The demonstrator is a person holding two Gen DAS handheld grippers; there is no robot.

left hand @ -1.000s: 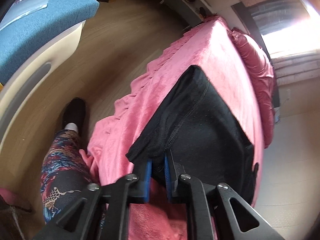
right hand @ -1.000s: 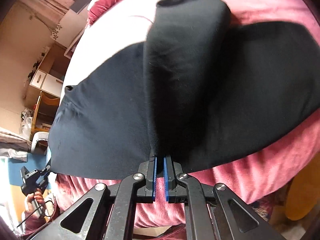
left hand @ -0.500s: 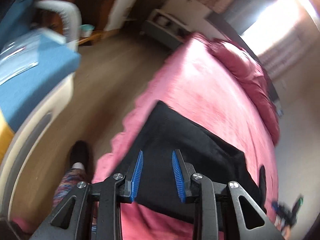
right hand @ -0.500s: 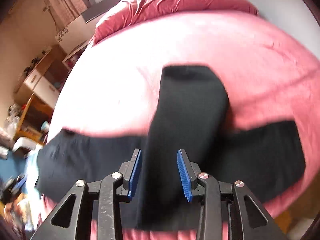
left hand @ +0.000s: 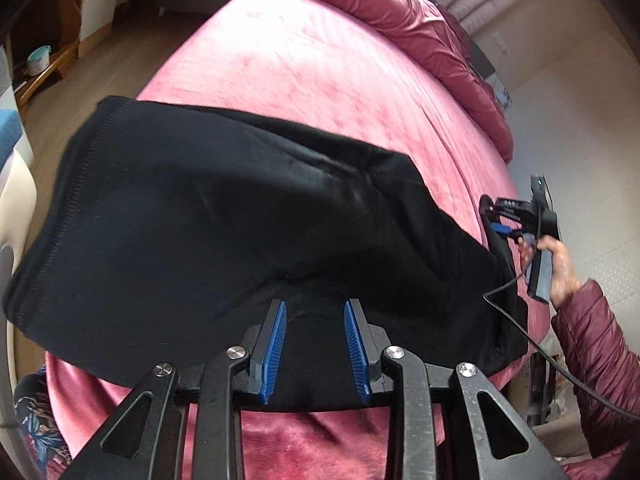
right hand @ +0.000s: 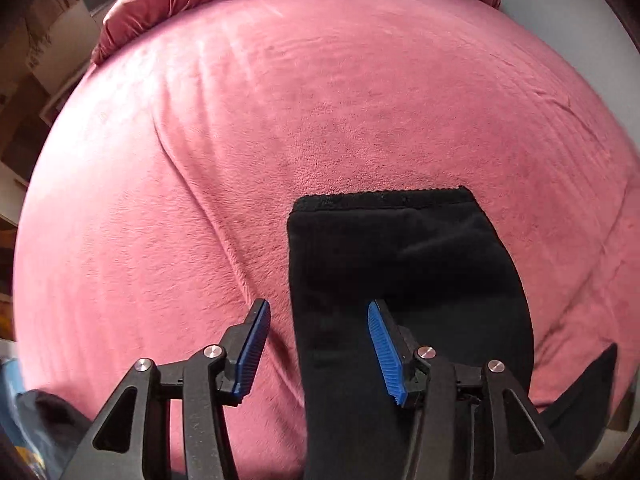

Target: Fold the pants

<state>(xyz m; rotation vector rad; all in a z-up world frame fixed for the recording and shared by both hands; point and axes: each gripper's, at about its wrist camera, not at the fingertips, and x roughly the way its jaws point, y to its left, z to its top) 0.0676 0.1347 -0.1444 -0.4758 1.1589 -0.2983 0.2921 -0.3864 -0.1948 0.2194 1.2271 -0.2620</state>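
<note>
The black pants [left hand: 248, 232] lie on the pink bed [left hand: 320, 64]. The left hand-held gripper [left hand: 314, 348] and the right hand-held gripper [right hand: 320, 352] are both wide and hold nothing. The cloth looks soft and floppy. A good place to pinch is the hem [right hand: 380, 196].

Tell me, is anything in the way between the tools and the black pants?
Nothing visible is. The left tool hangs open right over the black pants, and the right tool is open over the folded leg. Only the pink blanket lies around them.
</note>
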